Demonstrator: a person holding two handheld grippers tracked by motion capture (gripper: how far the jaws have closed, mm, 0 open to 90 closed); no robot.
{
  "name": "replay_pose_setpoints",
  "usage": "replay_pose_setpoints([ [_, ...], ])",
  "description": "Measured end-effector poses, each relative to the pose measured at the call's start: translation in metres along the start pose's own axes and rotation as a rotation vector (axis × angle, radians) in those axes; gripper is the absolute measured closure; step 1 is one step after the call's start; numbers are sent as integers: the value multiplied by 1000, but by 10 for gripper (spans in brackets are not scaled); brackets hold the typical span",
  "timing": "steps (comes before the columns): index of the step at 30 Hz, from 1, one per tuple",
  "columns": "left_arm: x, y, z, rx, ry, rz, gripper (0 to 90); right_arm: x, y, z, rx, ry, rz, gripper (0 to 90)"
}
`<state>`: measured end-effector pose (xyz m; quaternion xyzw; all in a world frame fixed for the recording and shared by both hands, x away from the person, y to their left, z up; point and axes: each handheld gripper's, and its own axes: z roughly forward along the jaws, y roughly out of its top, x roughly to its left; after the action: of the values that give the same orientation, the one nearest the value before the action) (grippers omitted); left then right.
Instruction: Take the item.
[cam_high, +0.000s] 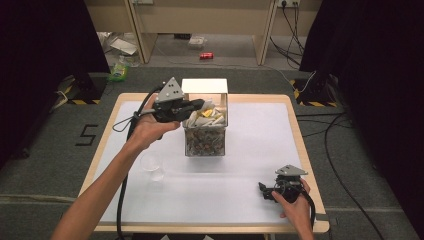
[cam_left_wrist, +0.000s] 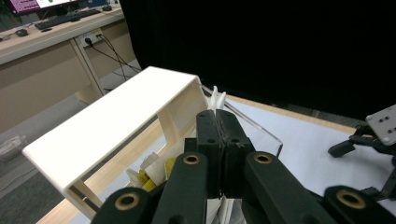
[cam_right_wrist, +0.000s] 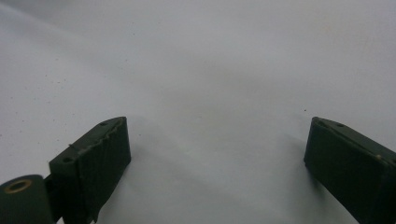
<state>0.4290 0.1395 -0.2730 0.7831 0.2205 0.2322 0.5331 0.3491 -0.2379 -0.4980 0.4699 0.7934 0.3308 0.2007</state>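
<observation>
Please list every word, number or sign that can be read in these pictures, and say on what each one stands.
"5": a large dark numeral on the grey floor, left of the table.
Red can on the floor behind the table: its print is too small to read.
Monitor on the desk in the left gripper view: the screen text is too blurred to read.
No other text is readable.

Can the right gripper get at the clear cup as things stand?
Probably yes. The right gripper rests open near the table's front right, and the clear cup stands left of it on the white mat. Bare mat lies between them; the clear box sits farther back.
</observation>
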Motion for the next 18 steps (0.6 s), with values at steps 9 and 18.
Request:
replay_pose_setpoints([
  [9,2,16,-20,-39,8,20,884,0,0,0,0,0,0,76],
  [18,8,18,-36,-63,-6,-16,884,0,0,0,0,0,0,76],
])
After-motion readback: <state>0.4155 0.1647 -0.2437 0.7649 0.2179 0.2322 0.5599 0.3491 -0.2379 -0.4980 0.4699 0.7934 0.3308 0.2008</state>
